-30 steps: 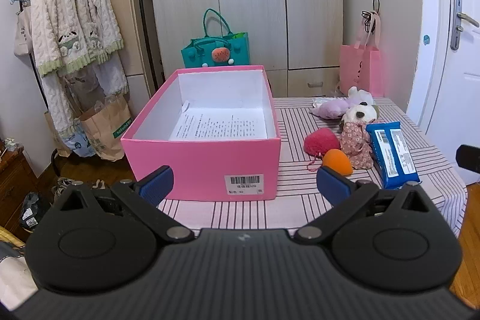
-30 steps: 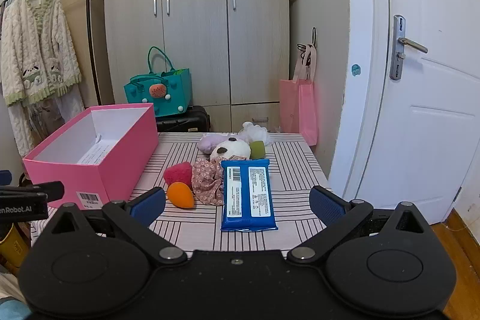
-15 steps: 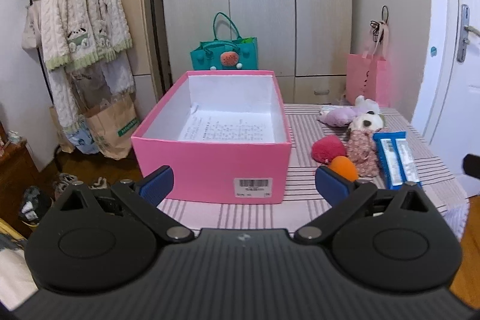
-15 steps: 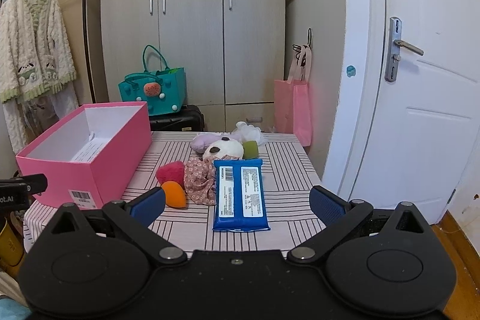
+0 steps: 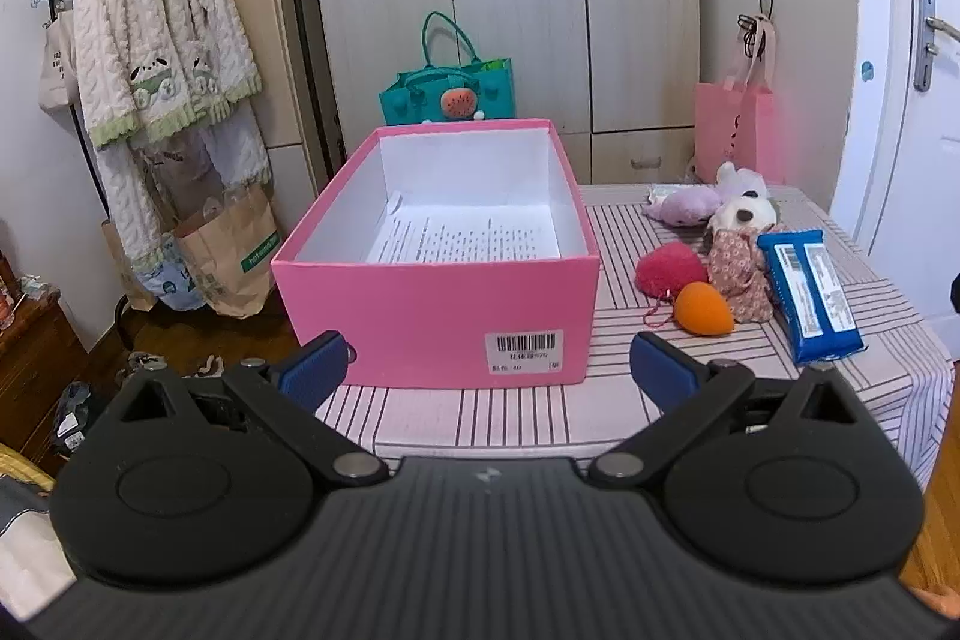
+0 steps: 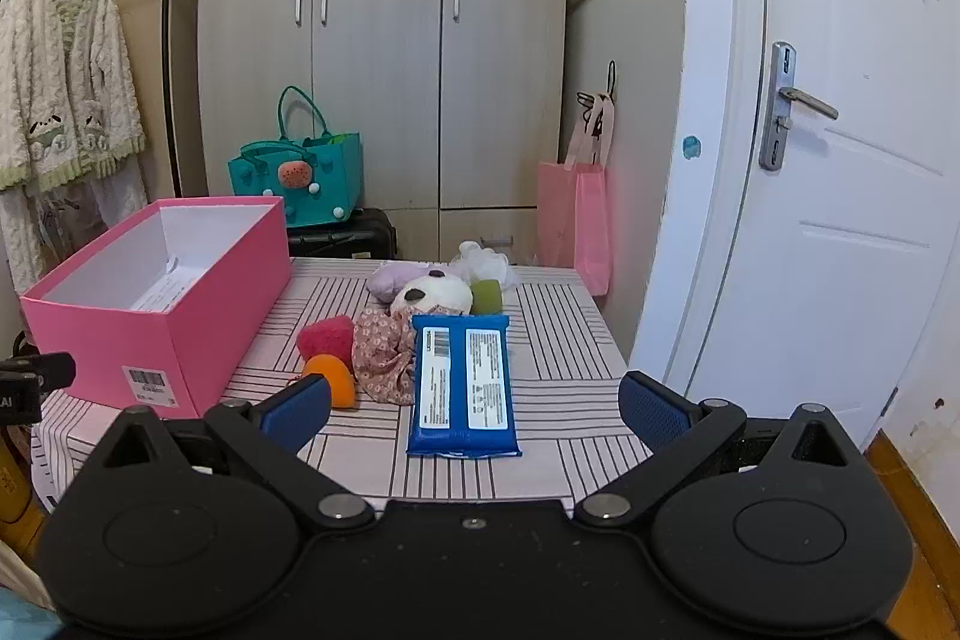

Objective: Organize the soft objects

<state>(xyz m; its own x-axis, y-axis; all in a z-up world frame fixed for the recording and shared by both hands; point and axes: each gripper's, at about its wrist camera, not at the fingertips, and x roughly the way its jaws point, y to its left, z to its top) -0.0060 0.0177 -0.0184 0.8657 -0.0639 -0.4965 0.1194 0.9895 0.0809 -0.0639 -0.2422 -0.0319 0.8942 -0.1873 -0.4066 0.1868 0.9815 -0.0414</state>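
An open pink box [image 5: 438, 304] [image 6: 180, 316] with a printed sheet inside stands on the left of the striped table [image 5: 480, 418]. To its right lie a red sponge [image 5: 669, 267] [image 6: 327, 337], an orange sponge [image 5: 702, 307] [image 6: 333, 376], a floral cloth [image 5: 738, 274] [image 6: 384, 352], a blue wipes pack [image 5: 807, 292] [image 6: 462, 388], a white plush [image 6: 432, 293], a purple plush [image 5: 684, 206] and a green sponge [image 6: 486, 296]. My left gripper [image 5: 489, 370] is open before the box. My right gripper [image 6: 474, 403] is open in front of the wipes pack. Both hold nothing.
A grey wardrobe [image 6: 384, 40] stands behind the table, with a teal bag [image 5: 447, 91] and a pink bag [image 6: 573, 214] by it. A clothes rack with a knitted cardigan [image 5: 162, 40] is at the left. A white door [image 6: 840, 160] is at the right.
Both grippers have drawn back slightly from the table, so the box and the soft things look a little farther away. Nothing on the table has moved.
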